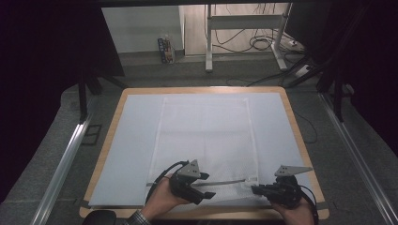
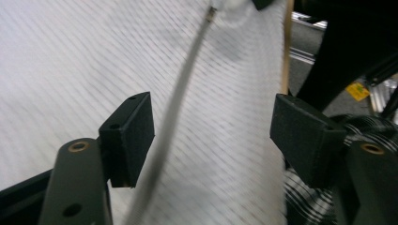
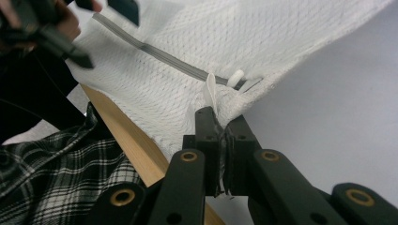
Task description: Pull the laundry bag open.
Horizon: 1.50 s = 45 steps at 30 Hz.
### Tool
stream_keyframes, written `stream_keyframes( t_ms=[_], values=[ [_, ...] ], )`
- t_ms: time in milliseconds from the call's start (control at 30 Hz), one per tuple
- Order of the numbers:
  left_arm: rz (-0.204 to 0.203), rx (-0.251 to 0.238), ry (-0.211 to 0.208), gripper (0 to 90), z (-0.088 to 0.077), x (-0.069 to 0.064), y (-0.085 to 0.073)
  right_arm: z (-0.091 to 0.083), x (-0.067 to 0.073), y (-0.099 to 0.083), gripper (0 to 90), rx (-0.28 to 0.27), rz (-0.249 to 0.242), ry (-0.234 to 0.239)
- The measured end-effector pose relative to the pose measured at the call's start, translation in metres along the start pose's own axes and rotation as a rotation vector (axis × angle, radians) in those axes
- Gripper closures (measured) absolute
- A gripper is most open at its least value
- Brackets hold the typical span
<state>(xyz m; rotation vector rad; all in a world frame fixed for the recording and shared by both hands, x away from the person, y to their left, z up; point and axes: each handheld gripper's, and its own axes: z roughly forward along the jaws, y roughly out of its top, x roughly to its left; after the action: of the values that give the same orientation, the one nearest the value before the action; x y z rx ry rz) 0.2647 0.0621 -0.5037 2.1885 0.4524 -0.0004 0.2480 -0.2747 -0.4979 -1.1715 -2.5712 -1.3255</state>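
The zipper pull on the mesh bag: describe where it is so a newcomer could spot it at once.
On the wooden table lies a white mesh laundry bag, with a grey zipper running across its near end. Follow that zipper to the corner pinched by the right claw: the small white oval zipper pull sits there, smooth plastic beside a white fabric loop.

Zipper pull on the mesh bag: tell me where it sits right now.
The white zipper pull sits at the right end of the grey zipper, near the mesh bag's near right corner, just beyond the right gripper clamping that corner.
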Motion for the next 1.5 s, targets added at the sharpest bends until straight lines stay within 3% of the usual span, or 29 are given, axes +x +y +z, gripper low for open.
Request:
stream_keyframes(
  t_ms=[233, 500, 667, 867, 1000, 1133, 1367, 1500],
  values=[
    [0.014, -0.011, -0.005, 40.7, 0.015, 0.017, 0.030, -0.003, 0.002, 0.001, 85.3, -0.030, -0.063, 0.001],
    [0.029, -0.024, -0.022, 49.9, 0.041, 0.022, 0.063, -0.003, 0.003, 0.001, 85.3, -0.024, -0.092, -0.015],
    [0.064, -0.004, -0.029, 48.4, 0.062, 0.021, 0.081, -0.002, 0.004, 0.001, 85.3, -0.019, -0.095, -0.019],
    [0.079, -0.022, -0.031, 41.1, 0.083, 0.016, 0.097, -0.002, 0.004, 0.001, 85.3, -0.014, -0.101, -0.024],
    [0.084, -0.016, -0.036, 39.9, 0.094, 0.011, 0.101, -0.003, 0.004, 0.001, 85.3, -0.013, -0.100, -0.025],
    [0.117, 0.029, -0.008, 40.3, 0.094, 0.010, 0.098, -0.004, 0.003, 0.001, 85.3, -0.014, -0.101, -0.033],
    [0.083, 0.043, 0.005, 41.8, 0.084, 0.020, 0.084, -0.005, 0.003, 0.001, 85.3, -0.013, -0.103, -0.041],
    [0.070, 0.057, -0.030, 48.8, 0.078, 0.026, 0.076, -0.006, 0.002, 0.001, 85.2, -0.022, -0.097, -0.040]
  ],
)
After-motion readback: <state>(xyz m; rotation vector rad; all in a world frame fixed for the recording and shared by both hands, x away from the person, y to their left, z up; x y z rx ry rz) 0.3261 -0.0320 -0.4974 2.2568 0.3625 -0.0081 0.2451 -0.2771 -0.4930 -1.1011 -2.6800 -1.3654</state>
